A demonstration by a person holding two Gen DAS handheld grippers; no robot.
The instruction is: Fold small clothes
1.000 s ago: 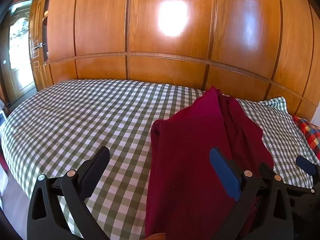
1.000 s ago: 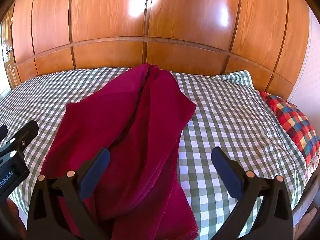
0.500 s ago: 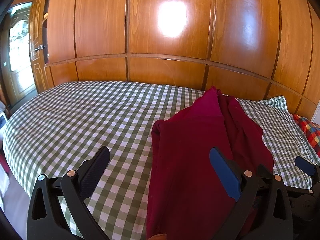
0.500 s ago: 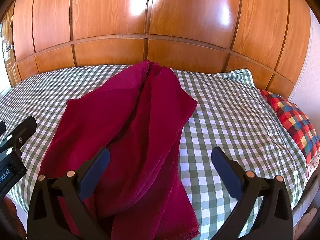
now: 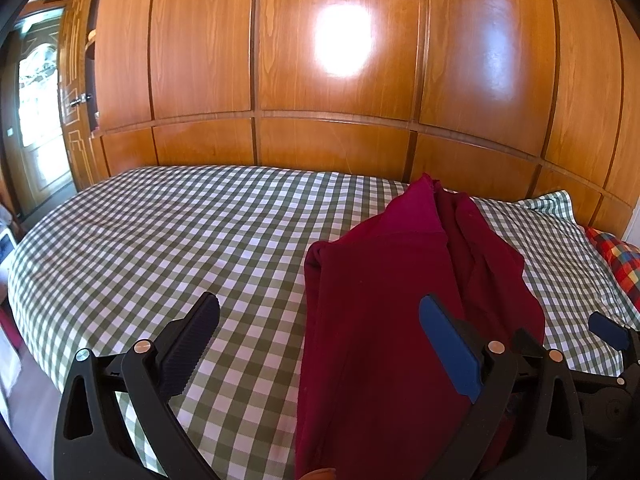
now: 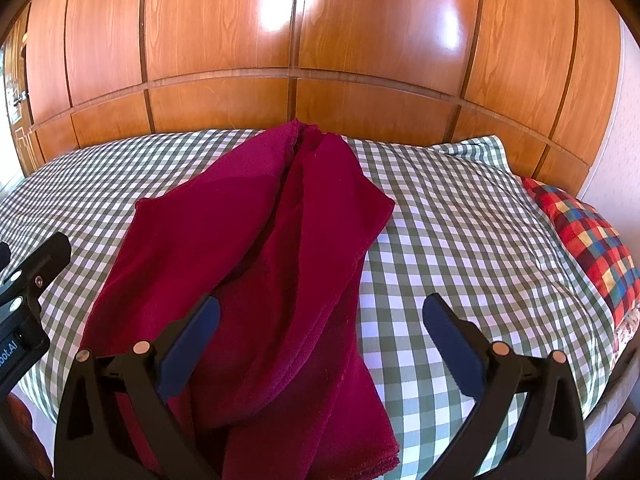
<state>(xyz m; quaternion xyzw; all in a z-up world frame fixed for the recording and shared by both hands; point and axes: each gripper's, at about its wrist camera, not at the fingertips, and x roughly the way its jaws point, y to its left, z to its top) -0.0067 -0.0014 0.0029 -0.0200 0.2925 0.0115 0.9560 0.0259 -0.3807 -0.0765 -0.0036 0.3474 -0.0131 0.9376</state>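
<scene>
Right wrist view: a wooden panelled wardrobe (image 6: 320, 60) backs the checked bed (image 6: 460, 232). On the bed lies the maroon garment (image 6: 260, 260), loosely folded lengthwise, a plaid pillow (image 6: 588, 236) well to its right. Right claw (image 6: 320, 344) gapes wide above the garment's near end; left claw (image 5: 320, 344) gapes wide over its left edge.

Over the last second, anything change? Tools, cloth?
Almost nothing. Both views drift slightly, so both hand-held tools shifted a touch; nothing was gripped or released. The left tool and right tool stay open above the maroon garment, which lies in the same rumpled heap on the checked bedspread.
</scene>
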